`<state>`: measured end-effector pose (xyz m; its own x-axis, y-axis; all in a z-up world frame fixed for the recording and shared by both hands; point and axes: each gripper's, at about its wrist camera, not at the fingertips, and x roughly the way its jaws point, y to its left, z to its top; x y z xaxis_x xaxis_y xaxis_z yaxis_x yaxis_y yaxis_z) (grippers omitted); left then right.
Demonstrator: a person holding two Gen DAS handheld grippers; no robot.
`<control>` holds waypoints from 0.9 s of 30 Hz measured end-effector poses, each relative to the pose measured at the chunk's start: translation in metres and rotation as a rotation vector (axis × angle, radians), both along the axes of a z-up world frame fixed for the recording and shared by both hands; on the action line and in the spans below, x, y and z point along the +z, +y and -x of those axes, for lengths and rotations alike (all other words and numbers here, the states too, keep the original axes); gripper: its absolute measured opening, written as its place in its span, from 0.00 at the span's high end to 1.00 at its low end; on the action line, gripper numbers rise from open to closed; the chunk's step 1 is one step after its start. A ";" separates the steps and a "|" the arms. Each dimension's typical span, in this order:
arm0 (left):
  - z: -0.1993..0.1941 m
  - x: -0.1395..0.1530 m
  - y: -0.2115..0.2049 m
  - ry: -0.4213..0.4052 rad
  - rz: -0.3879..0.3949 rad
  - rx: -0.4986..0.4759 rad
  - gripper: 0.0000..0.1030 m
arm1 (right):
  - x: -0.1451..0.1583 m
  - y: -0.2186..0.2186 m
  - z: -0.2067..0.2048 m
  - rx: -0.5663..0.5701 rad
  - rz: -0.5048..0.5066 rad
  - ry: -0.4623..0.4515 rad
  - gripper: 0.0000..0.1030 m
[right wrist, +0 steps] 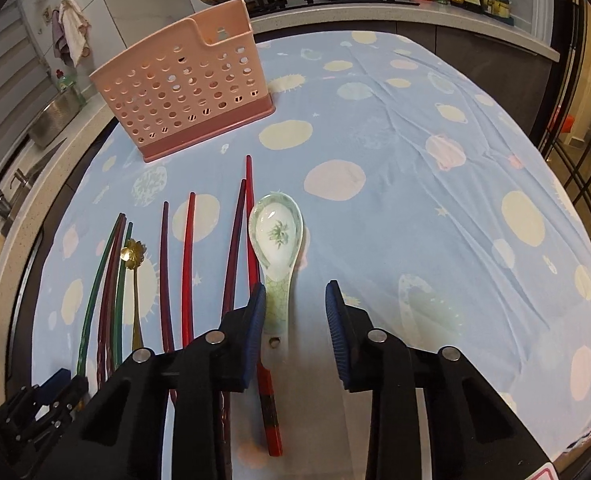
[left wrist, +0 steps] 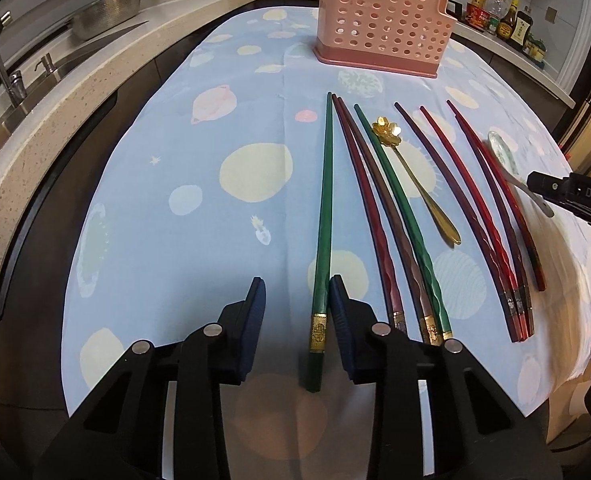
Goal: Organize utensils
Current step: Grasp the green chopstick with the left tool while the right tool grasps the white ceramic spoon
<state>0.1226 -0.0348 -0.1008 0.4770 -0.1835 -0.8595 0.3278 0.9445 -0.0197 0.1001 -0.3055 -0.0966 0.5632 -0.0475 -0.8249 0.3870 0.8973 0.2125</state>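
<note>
"Nothing is in the pink holder (left wrist: pixel 383 20) at twelve o'clock yet?"
"No. Chopsticks (left wrist: pixel 322 216) and spoons (right wrist: pixel 278 240) lie on the counter (left wrist: pixel 199 128); left tool (left wrist: pixel 295 300) and right tool (right wrist: pixel 295 312) straddle one each, spread, unpinched."

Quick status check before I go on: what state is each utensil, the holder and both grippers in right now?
Pink utensil holder: upright, nothing visible inside.
Leftmost green chopstick: flat on cloth, between the left gripper fingers, one pad touching.
Ceramic spoon: flat, bowl up, handle between the right gripper fingers, not clamped.
Gold spoon: flat, untouched.
Other chopsticks: flat, untouched.
</note>
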 end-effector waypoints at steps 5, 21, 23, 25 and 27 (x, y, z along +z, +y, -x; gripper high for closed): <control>0.001 -0.001 -0.001 -0.012 -0.008 -0.005 0.69 | -0.015 0.002 -0.006 0.005 -0.031 0.031 0.83; 0.002 -0.001 0.001 -0.024 0.004 -0.015 0.69 | -0.018 0.005 0.016 0.016 -0.018 0.019 0.82; 0.003 -0.001 0.000 -0.028 0.000 -0.015 0.69 | -0.018 0.007 0.017 0.025 0.003 0.025 0.84; 0.003 -0.001 0.000 -0.027 0.001 -0.015 0.69 | -0.018 0.007 0.019 0.025 0.013 0.025 0.89; 0.003 0.000 0.001 -0.022 0.005 -0.013 0.70 | -0.017 0.007 0.022 0.022 0.006 0.018 0.89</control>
<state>0.1193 -0.0334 -0.1009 0.4934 -0.1941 -0.8479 0.3408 0.9400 -0.0168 0.0783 -0.2988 -0.1134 0.5494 -0.0402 -0.8346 0.3709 0.9068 0.2005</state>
